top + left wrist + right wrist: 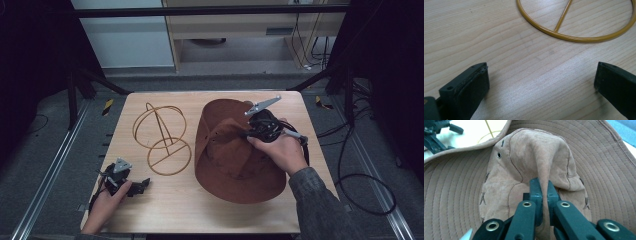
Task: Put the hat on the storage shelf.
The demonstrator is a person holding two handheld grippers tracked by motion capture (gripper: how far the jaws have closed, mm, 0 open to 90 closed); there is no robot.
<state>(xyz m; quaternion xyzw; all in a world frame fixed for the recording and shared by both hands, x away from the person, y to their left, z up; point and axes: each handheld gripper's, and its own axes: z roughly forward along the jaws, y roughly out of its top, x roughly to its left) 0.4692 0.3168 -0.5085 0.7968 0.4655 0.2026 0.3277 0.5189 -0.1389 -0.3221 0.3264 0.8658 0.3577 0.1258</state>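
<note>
Near the table's (165, 200) right edge, the right gripper (543, 186) pinches the brown hat's (235, 165) crown; thin fabric may slip. The left gripper (541, 82) gapes.

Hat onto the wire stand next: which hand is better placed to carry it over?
Right. The right gripper is already shut on a fold of the hat crown. The left gripper rests open on the table near the stand, holding nothing.

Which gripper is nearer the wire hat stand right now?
Left. The left gripper rests open on the table just short of the wire hat stand base ring. The right gripper is farther off, pinching the brown hat crown.
</note>
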